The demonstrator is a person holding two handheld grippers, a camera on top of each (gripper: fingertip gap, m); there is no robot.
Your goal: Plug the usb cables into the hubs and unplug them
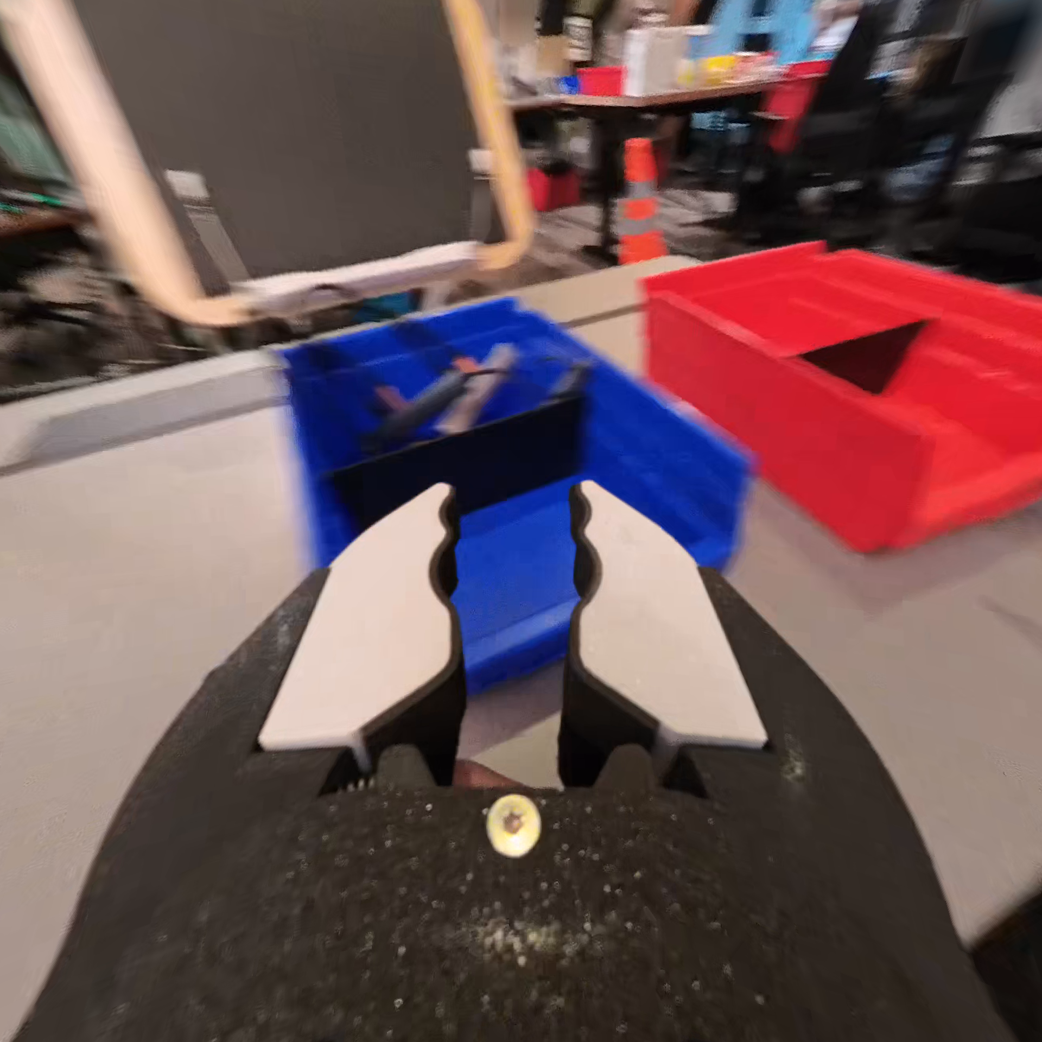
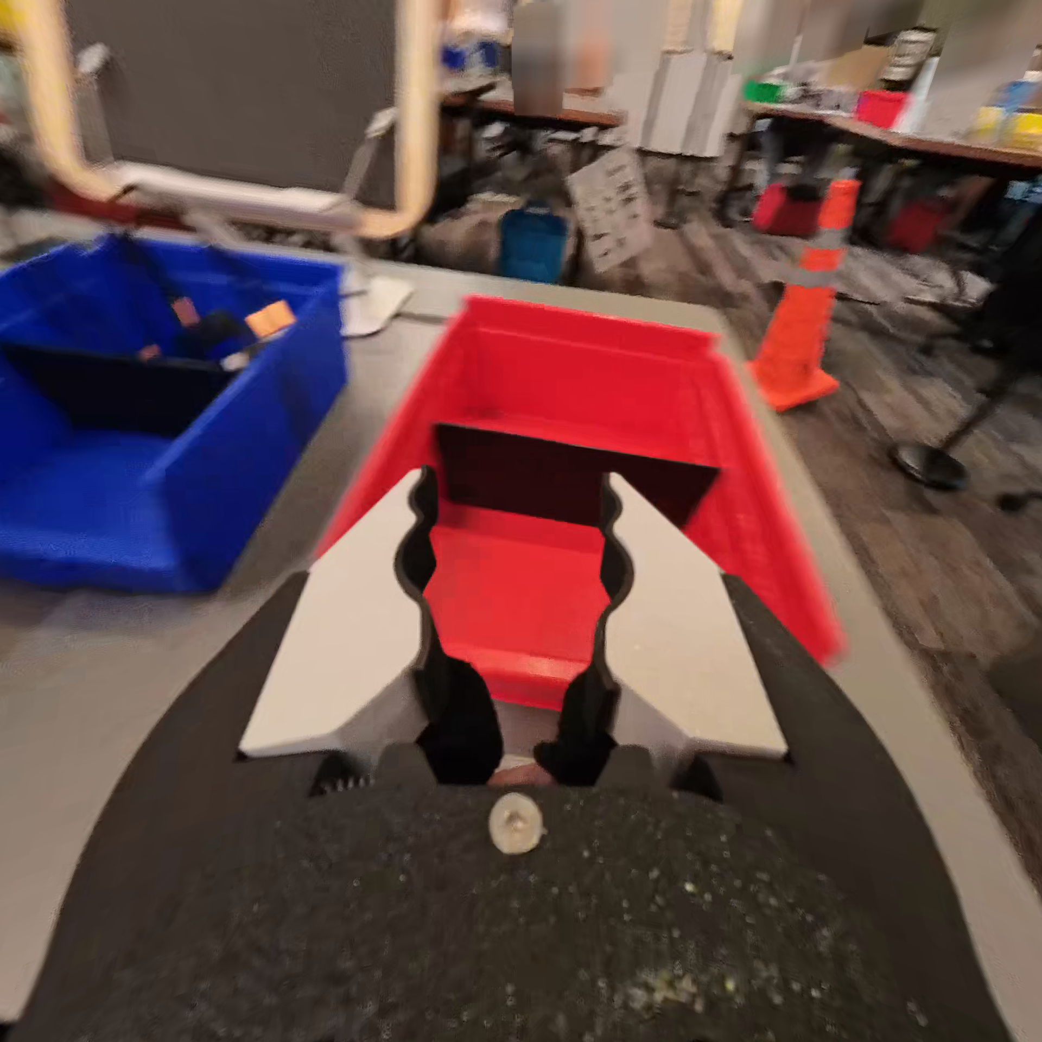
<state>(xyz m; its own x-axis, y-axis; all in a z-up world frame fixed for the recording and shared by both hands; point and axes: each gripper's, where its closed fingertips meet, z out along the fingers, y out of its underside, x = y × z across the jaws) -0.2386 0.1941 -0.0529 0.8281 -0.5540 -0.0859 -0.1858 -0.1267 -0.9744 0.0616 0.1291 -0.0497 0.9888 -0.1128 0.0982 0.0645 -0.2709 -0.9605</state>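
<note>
Judging by the frames, the task is at its reach-in stage: the left gripper (image 1: 513, 496), jaws parted and empty, faces the blue bin (image 1: 648, 451) mid-frame holding the blurred cables and hubs (image 1: 445, 389), while the right gripper (image 2: 516, 485), likewise agape and empty, faces the red bin (image 2: 564, 361), so next comes picking a cable

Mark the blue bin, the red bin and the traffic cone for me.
blue bin (image 1: 665, 451), left wrist view, right outer wall.
red bin (image 2: 564, 361), right wrist view, inner back wall.
traffic cone (image 2: 800, 332), right wrist view, orange lower body.
</note>
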